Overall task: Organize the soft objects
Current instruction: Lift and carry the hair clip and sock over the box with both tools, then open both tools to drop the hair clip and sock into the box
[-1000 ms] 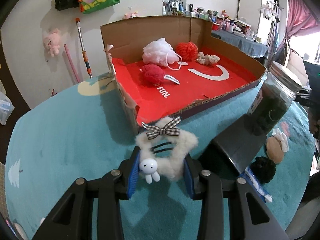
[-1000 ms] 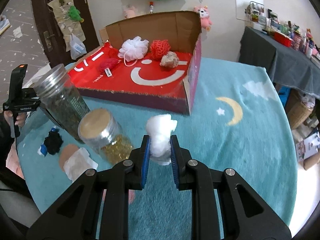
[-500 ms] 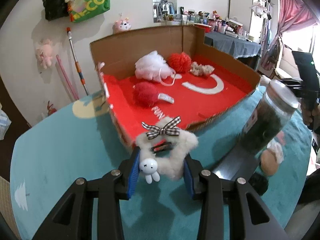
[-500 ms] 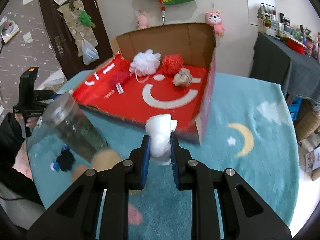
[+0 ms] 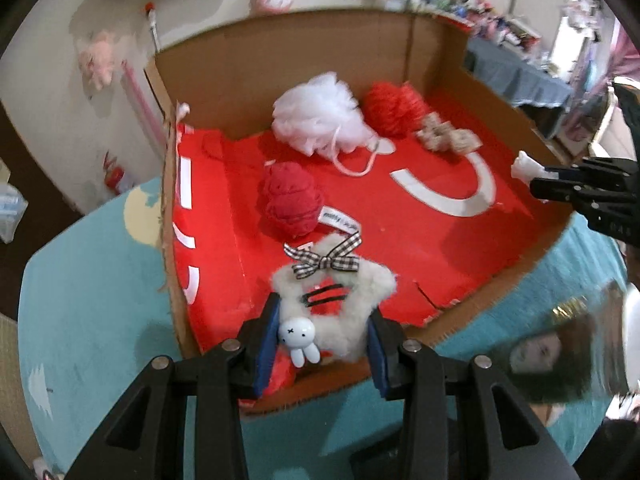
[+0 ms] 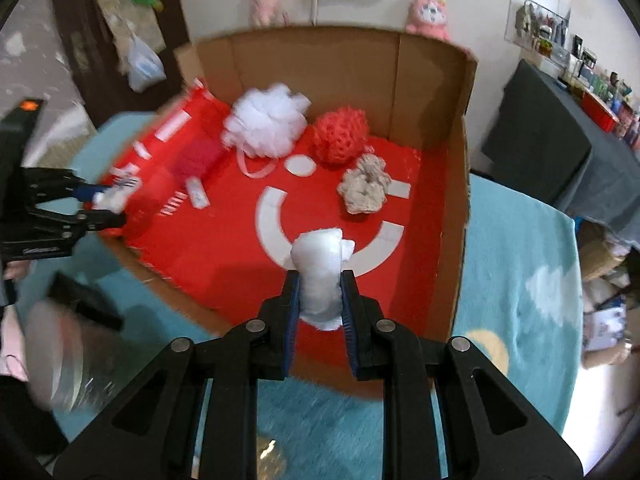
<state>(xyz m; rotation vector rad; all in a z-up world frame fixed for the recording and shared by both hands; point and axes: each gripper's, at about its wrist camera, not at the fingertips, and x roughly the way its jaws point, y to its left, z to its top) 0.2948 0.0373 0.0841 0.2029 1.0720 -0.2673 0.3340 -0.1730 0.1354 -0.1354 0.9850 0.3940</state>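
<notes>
While four soft items lay in the red cardboard box [image 5: 400,232] — white mesh pouf [image 5: 320,120], two red knits, beige scrunchie [image 6: 364,188] — left gripper [image 5: 322,334] clasped a fluffy frame [image 5: 336,308], right gripper [image 6: 320,296] pinched a white wad [image 6: 320,276]; both hung over the box, undeposited.

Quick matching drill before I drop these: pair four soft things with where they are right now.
Things:
1. white fluffy star
2. white cloth wad
3. white mesh pouf
4. beige scrunchie

Places:
A. lying in the box by its right wall
B. clamped in the right tool
C. lying in the box near its back wall
D. clamped in the left tool

Pairs: 1-D, 2-B, 3-C, 4-A
</notes>
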